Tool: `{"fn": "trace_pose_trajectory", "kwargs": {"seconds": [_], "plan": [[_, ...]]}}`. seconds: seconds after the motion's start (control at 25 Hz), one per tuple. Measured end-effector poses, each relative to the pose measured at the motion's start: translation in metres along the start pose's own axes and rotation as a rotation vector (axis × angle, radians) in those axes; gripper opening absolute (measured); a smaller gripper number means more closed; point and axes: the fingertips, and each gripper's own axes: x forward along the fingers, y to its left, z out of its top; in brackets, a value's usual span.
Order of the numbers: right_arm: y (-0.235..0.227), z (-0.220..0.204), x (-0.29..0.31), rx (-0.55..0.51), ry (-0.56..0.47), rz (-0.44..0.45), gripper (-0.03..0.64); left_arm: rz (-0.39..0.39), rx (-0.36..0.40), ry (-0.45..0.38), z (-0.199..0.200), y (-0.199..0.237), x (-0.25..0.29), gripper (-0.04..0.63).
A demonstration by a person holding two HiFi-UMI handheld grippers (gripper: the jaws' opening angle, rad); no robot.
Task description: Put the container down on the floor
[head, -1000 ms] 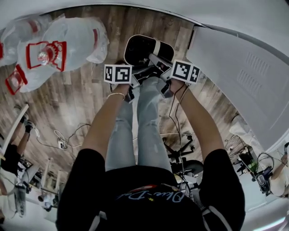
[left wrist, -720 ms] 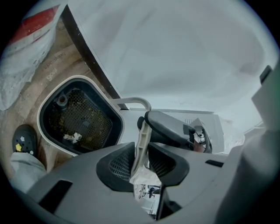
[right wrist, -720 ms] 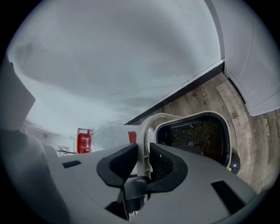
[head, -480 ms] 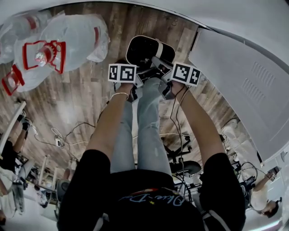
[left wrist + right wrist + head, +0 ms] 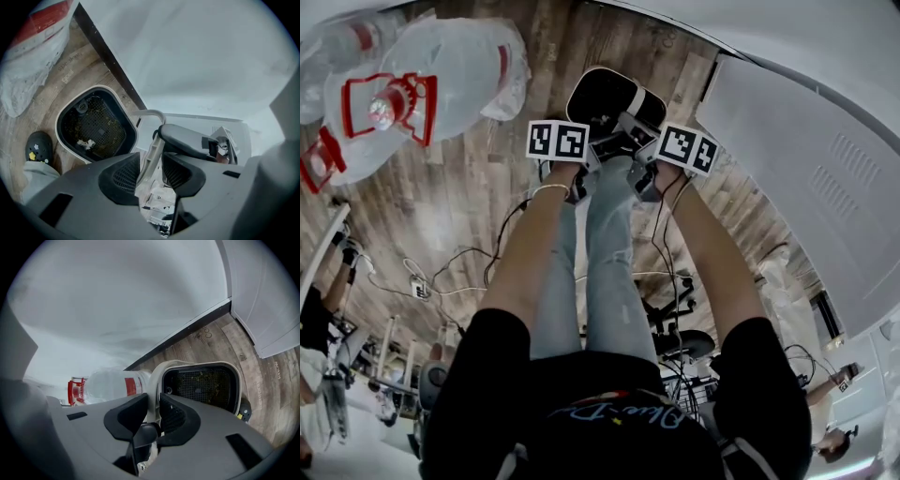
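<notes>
The left gripper's fingers just opened around the container's handle, so, pinched only at its rim by the right gripper's fingers, it may twist and drop.

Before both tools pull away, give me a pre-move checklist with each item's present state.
1. White-rimmed black mesh container resting on the wooden floor: cannot tell.
2. Left tool released: ok; its jaws have just been opening, container loose between them.
3. Right tool released: not ok; shut on the container.
4. Large clear plastic jug with red handle apart from container: ok.
5. Black shoe clear of container: cannot tell; close beside it.
</notes>
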Motion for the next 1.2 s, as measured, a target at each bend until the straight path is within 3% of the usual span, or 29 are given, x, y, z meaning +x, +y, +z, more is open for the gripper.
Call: {"fn": "trace_pose_trajectory", "kwargs": {"seconds": [0.24,0.64,1.2], "plan": [[0.004,-0.005,0.008,0.012,-0.006,0.000,0.071,0.032,0.015,-0.025,0.003,0.009,-0.009,0.137],[0.018,-0.004,0.022,-0.079,0.001,-0.022,0.094,0.067,0.059,-0.063,0.018,0.018,-0.024,0.141],[0.016,-0.010,0.014,-0.061,-0.023,-0.013,0.095,0.237,0.122,-0.117,0.044,0.051,-0.054,0.156]]}}
